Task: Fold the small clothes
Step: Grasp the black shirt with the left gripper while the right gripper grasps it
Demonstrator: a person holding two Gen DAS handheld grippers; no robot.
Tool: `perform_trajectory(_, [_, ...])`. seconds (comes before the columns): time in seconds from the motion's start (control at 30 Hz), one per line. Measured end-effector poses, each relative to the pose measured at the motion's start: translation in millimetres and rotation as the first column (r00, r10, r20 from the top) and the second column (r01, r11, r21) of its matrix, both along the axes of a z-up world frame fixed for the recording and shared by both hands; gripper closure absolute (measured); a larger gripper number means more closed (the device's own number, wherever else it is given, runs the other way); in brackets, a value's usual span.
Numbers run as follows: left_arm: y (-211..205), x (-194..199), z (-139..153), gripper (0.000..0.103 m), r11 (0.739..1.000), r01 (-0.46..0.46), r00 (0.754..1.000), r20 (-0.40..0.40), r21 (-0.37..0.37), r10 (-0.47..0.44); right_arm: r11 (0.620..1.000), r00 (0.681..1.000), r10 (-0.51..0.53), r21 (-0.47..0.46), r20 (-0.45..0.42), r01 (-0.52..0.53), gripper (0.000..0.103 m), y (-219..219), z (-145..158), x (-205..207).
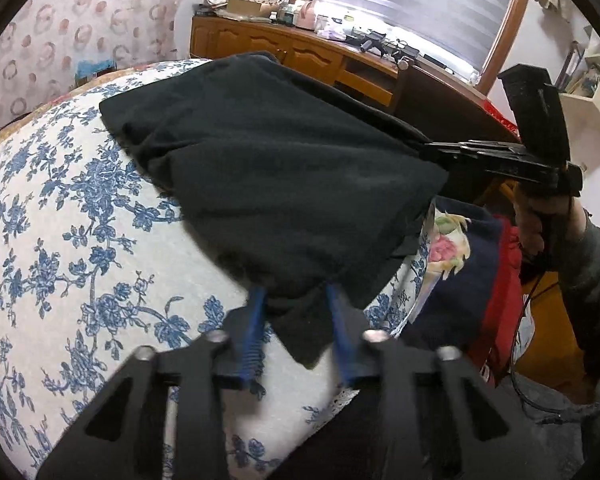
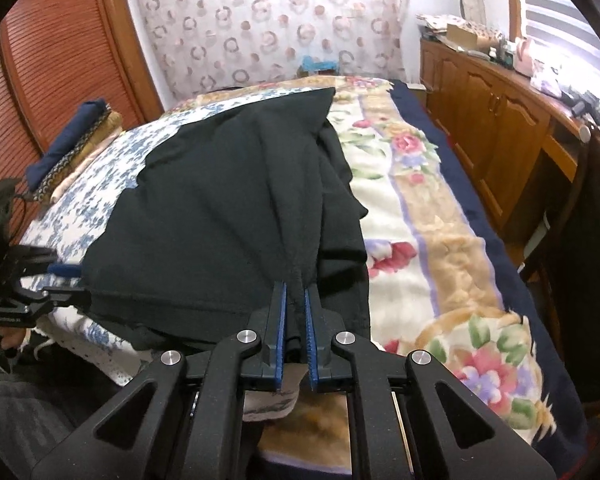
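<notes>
A black garment [image 1: 268,168] lies partly lifted over the blue-flowered bed sheet [image 1: 60,220]. My left gripper [image 1: 296,292] has its blue fingers around the garment's near corner, which hangs between them, blurred. My right gripper [image 2: 295,288] is shut on a bunched edge of the same garment [image 2: 220,208] and pulls it taut. The right gripper also shows in the left wrist view [image 1: 424,148], clamped on the cloth's right edge. The left gripper shows in the right wrist view [image 2: 66,270] at the cloth's left edge.
A stack of folded clothes [image 2: 76,140] lies at the bed's far left. A floral blanket [image 2: 432,220] covers the right side of the bed. A wooden cabinet [image 2: 496,120] with clutter runs along the right wall under a window. A slatted wooden door [image 2: 52,60] stands at left.
</notes>
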State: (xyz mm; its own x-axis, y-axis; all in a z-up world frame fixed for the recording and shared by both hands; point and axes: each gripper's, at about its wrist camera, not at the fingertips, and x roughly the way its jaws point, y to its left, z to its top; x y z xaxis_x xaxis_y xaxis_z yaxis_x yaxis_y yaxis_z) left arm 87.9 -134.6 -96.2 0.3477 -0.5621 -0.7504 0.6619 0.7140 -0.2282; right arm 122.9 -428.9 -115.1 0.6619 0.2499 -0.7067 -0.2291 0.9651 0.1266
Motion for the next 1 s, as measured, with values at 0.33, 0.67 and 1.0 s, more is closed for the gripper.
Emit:
perform_trajectory(0.33, [7.6, -27.9, 27.6, 0.102, 0.998, 0.034, 0.999, 0.032, -0.055, -0.032, 0.996, 0.996, -0.086, 0.024, 0.002, 0.086, 0.051, -15.6, -10.5, 1.3])
perform_trajectory(0.67, [0.6, -24.4, 22.7, 0.102, 0.999, 0.04, 0.999, 0.034, -0.032, -0.039, 0.984, 0.994, -0.067, 0.158, -0.09, 0.081, 0.066, -22.1, -27.7, 5.7])
perform_trajectory(1.0, [5.6, -24.4, 66.8, 0.103, 0.987, 0.06, 0.993, 0.108, -0.147, -0.044, 0.995, 0.997, -0.051, 0.086, 0.058, 0.046, 0.094, -18.2, 12.2, -17.2])
